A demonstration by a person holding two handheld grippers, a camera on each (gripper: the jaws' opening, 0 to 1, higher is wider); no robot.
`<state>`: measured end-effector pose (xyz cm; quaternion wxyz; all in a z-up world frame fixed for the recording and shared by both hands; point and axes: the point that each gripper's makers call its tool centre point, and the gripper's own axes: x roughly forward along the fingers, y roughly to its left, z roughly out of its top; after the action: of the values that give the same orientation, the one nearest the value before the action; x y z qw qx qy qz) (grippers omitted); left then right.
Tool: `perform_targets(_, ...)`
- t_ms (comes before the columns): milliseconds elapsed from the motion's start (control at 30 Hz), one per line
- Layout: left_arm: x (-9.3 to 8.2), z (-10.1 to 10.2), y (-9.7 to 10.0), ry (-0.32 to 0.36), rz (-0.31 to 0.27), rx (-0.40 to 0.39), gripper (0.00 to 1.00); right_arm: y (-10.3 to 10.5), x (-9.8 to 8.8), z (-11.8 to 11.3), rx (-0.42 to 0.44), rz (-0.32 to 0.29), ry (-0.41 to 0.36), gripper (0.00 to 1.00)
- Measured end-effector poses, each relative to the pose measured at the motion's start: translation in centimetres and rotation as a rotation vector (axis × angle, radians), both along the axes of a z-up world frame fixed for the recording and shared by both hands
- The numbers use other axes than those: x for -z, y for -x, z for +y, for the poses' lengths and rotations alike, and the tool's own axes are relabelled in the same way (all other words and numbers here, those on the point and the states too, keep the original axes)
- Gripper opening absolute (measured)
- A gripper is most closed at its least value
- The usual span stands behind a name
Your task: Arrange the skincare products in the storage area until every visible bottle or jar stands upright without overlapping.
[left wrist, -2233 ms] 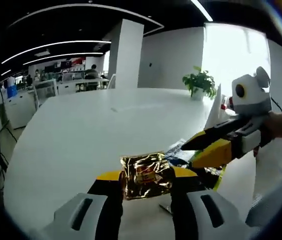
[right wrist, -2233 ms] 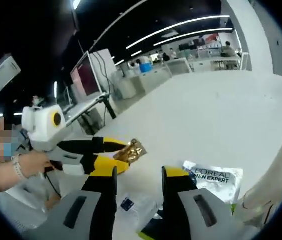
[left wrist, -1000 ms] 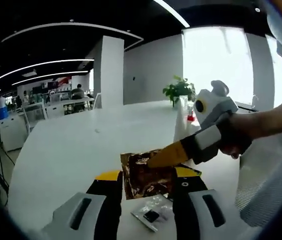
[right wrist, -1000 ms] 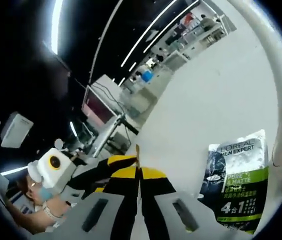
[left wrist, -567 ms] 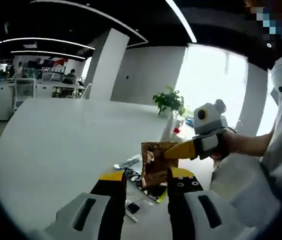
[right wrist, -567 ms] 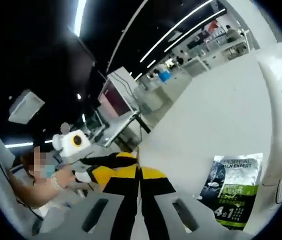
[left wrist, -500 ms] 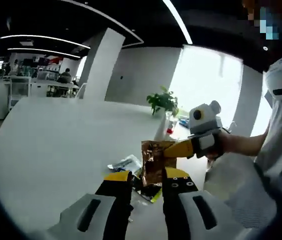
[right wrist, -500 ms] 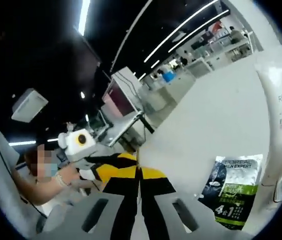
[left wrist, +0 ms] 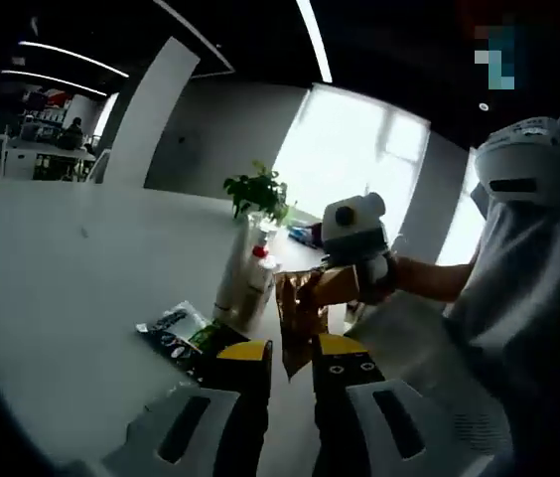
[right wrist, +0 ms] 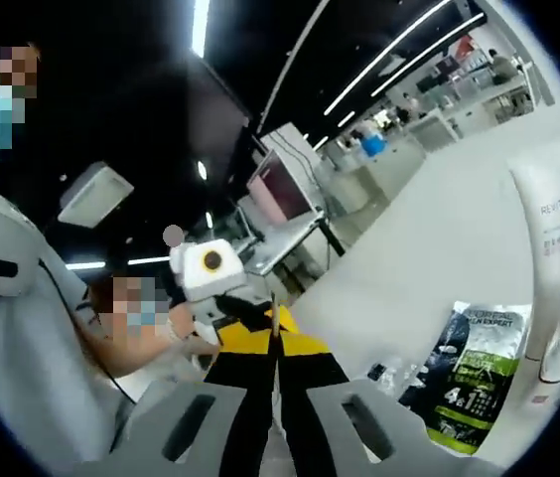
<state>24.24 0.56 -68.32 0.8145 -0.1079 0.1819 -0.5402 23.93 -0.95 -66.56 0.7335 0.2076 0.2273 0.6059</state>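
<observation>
Gold sachet [left wrist: 298, 316] hangs above the table [left wrist: 52, 298], clamped edge-on in the right tool [right wrist: 274, 333]; the left tool [left wrist: 290, 350], jaws apart, sits just below it. Upright tubes [left wrist: 245, 278] stand beyond, the green pouch [right wrist: 479, 383] flat nearby.

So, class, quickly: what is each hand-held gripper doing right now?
Left hand-held gripper: open, holding nothing.
Right hand-held gripper: shut on the gold sachet.

White table [left wrist: 52, 258]; sachets [right wrist: 479, 373], tube [right wrist: 555, 268]
</observation>
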Motion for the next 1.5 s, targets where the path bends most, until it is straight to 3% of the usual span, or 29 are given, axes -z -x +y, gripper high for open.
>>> perform_targets(100, 0.0, -0.1, 0.4, 0.002, 0.015, 0.018, 0.13, 0.2, -0.1, -0.6, -0.006, 0.013, -0.021, 0.01)
perform_targets(167, -0.2, -0.2, 0.6, 0.006, 0.014, 0.025, 0.05, 0.0, 0.1, -1.0, -0.005, 0.019, -0.021, 0.01)
perform_targets(367, -0.4, -0.5, 1.1, 0.043, 0.054, 0.038, 0.05, 0.4, -0.2, -0.9, -0.027, 0.033, -0.044, 0.01)
perform_targets(500, -0.1, -0.5, 1.2, 0.033, 0.062, 0.041, 0.05, 0.5, 0.0, -0.7, -0.038, 0.007, -0.027, 0.01)
perform_targets(633, -0.3, -0.3, 1.4, 0.064, 0.108, 0.047, 0.02, 0.1, 0.3, -0.6, -0.014, -0.004, -0.004, 0.01)
perform_targets(800, -0.3, -0.3, 1.7, 0.083, 0.122, 0.033, 0.0, -0.5, 0.6, -0.6, -0.003, -0.023, 0.014, 0.01)
perform_targets(900, -0.9, -0.2, 1.8, 0.14, 0.126, 0.035, 0.0, -0.7, 0.6, -0.5, 0.005, -0.024, 0.006, 0.01)
perform_targets(967, -1.5, -0.1, 1.8, 0.182, 0.135, 0.032, 0.0, -0.5, -0.3, -0.4, -0.006, 0.037, -0.063, 0.01)
perform_targets(1033, -1.9, 0.0, 1.9, 0.207, 0.136, 0.036, 0.0, -0.6, -0.2, -0.4, -0.001, 0.008, -0.046, 0.01)
perform_targets(1167, -1.2, 0.2, 1.8, 0.172, 0.134, 0.025, 0.0, -0.8, 0.5, -0.1, 0.017, -0.009, 0.007, 0.03)
perform_targets(1233, -0.3, 0.9, 1.2, 0.146, 0.149, -0.018, 0.0, -1.3, 0.7, -0.1, 0.042, -0.005, 0.016, 0.03)
perform_targets(1333, -0.5, 1.6, 1.0, 0.183, 0.154, -0.036, 0.0, -1.7, 0.3, 0.0, 0.057, 0.026, -0.012, 0.02)
perform_targets(1433, -0.2, 1.9, 0.8, 0.166, 0.155, -0.05, 0.0, -1.9, 0.5, 0.4, 0.063, -0.03, 0.025, 0.01)
perform_targets(1500, -0.1, 2.1, 0.7, 0.168, 0.161, -0.061, 0.0, -2.3, 0.4, 0.5, 0.085, -0.004, 0.003, 0.02)
